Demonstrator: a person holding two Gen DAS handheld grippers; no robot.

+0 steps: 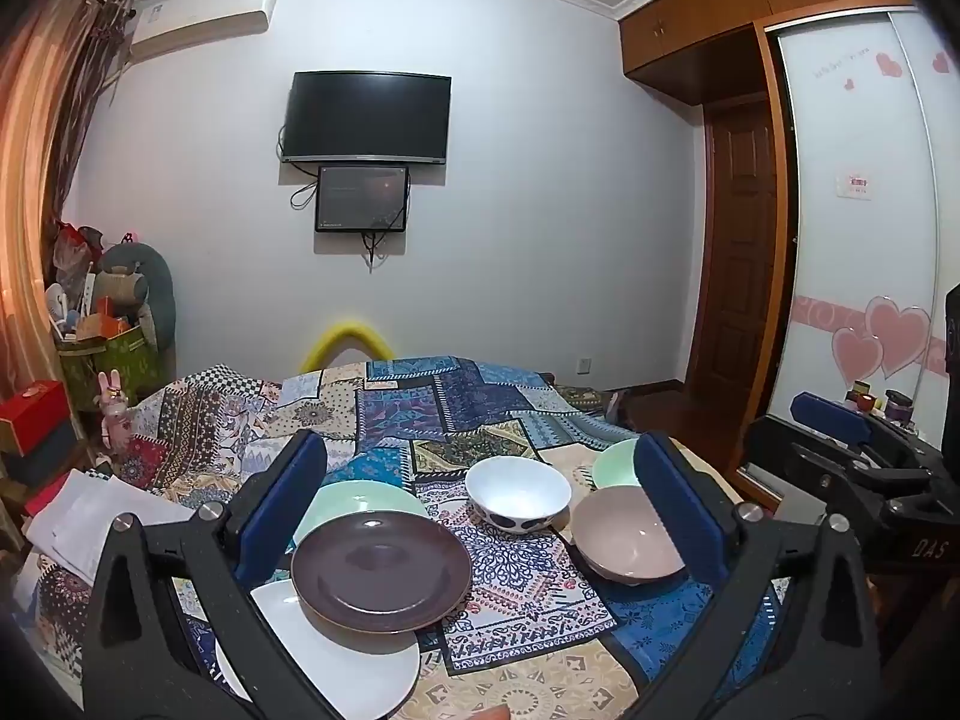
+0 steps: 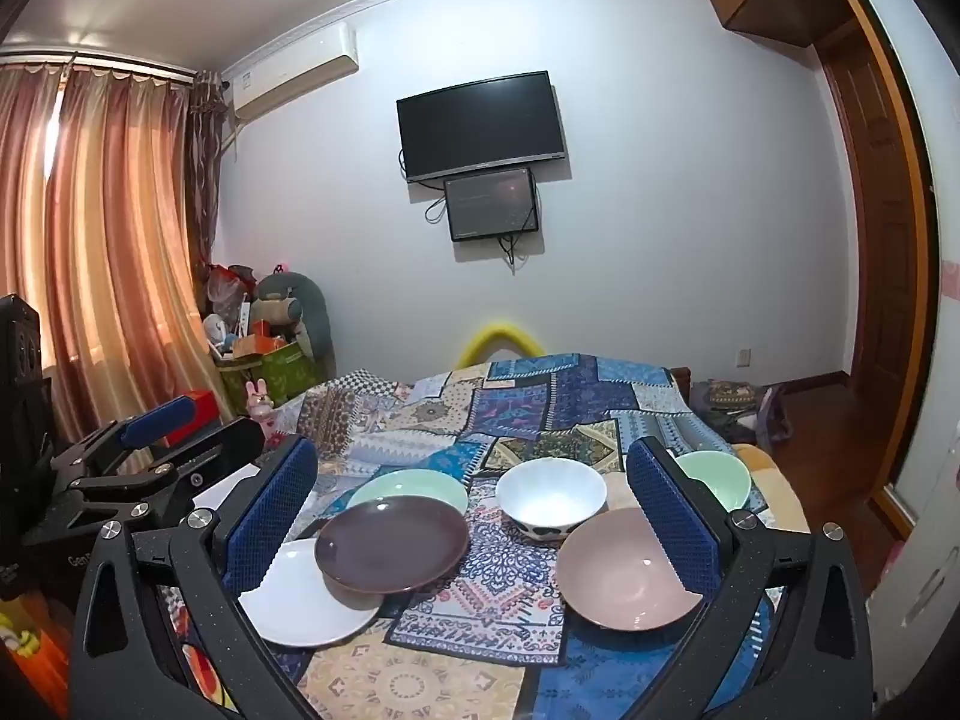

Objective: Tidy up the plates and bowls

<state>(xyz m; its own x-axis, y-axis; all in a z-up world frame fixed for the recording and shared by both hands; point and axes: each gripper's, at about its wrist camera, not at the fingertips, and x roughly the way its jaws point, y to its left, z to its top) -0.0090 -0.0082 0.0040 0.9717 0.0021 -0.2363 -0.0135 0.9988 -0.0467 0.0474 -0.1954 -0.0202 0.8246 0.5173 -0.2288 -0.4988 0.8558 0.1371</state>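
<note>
White plate [image 1: 336,660] underlies brown plate [image 1: 381,570]; both hand-held grippers [image 1: 480,516] [image 2: 474,516] spread, holding nothing.

The white letters "DAS" are showing on the black body of the right gripper [image 1: 840,420] at the right edge of the left wrist view. Pale lettering beginning "Gen" is showing on the left gripper [image 2: 150,420] at the left edge of the right wrist view; the wardrobe door's [image 1: 852,180] writing and small sign are staying too blurred to read.

A patchwork cloth [image 2: 540,408] was spread beneath and ahead of the tongs. A dark television [image 2: 482,123] was mounted straight ahead, curtains [image 2: 108,252] hung left, and a wooden door [image 1: 741,252] stood right.
</note>
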